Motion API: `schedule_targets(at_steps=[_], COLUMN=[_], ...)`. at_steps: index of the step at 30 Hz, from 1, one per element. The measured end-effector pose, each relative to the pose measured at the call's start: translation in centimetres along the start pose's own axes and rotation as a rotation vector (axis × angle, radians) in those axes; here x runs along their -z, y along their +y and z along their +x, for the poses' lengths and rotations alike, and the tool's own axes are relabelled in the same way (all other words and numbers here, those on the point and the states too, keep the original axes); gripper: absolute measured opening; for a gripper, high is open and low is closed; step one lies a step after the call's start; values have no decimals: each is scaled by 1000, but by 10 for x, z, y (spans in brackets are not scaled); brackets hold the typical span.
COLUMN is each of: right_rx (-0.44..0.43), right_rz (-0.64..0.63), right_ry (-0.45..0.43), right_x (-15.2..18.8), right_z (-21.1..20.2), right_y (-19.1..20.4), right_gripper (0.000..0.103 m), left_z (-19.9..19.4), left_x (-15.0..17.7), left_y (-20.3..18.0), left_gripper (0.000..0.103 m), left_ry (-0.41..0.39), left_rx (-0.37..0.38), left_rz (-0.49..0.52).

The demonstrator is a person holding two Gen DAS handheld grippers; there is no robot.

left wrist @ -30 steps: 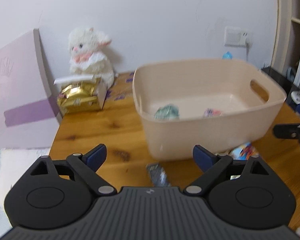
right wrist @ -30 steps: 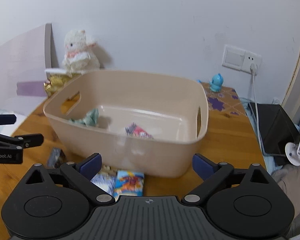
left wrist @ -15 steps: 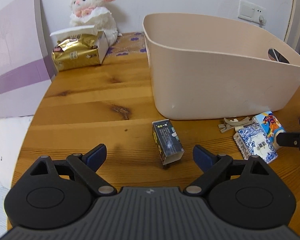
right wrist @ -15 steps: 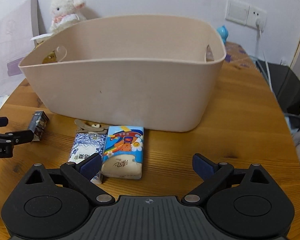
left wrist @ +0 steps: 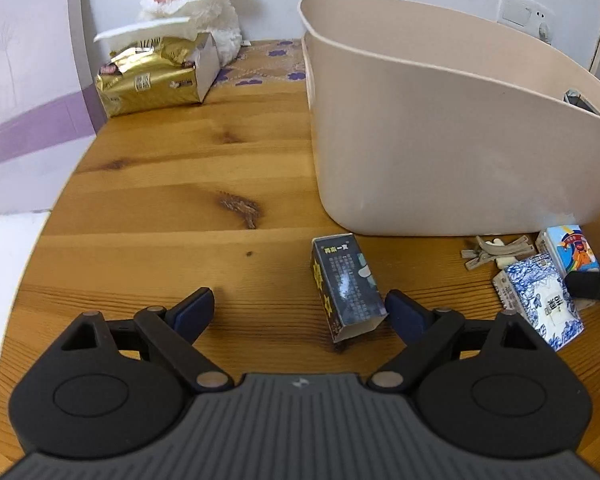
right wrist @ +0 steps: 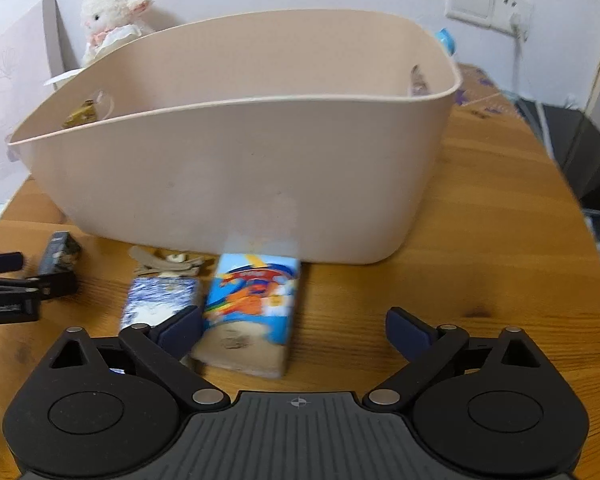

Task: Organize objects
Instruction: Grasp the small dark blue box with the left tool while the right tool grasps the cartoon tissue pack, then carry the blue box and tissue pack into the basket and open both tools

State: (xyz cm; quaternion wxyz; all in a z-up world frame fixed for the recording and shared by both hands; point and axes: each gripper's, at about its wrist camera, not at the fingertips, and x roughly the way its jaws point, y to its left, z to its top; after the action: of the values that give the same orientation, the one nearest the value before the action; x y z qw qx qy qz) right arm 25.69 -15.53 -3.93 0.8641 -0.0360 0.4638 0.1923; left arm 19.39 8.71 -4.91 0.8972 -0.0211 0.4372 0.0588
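Observation:
A beige plastic bin stands on the wooden table. In front of it lie a dark small box, a beige hair clip, a blue-and-white tissue pack and a colourful cartoon tissue pack. My left gripper is open, low over the table, with the dark box just inside its right finger. My right gripper is open, and the cartoon pack lies between its fingers near the left one. The blue-and-white pack and clip are to its left.
A white plush bunny and a gold tissue box sit at the back left by a lilac panel. A wall socket and black device are to the right. The table edge runs along the left.
Both grippers have come down and forward from above the bin to table level. The dark box and the cartoon pack now lie close between the open fingers.

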Motion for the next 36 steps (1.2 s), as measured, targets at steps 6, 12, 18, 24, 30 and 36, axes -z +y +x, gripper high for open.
schedule_targets(at_steps=[6, 12, 18, 24, 30, 36], right_rx=[66, 61, 42, -15, -52, -88], right_rz=[-78, -103, -111, -97, -131, -150], right_ry=[-3, -22, -10, -25, -100, -192], right_x=[3, 4, 10, 18, 16, 7], right_z=[10, 2, -6, -26, -60, -98], right_y=[17, 23, 23, 19, 29, 35], right_gripper=[89, 44, 42, 42, 42, 42], left_z=[0, -5, -9, -24, -55, -91], left_x=[-2, -1, 2, 12, 12, 0], left_y=[-1, -4, -1, 2, -4, -17], left_gripper=[80, 31, 25, 25, 25, 25], left_ry=[-25, -53, -47, -46, -103, -196], left_rx=[11, 51, 36, 46, 59, 86], left_rz=[2, 29, 4, 12, 38, 75])
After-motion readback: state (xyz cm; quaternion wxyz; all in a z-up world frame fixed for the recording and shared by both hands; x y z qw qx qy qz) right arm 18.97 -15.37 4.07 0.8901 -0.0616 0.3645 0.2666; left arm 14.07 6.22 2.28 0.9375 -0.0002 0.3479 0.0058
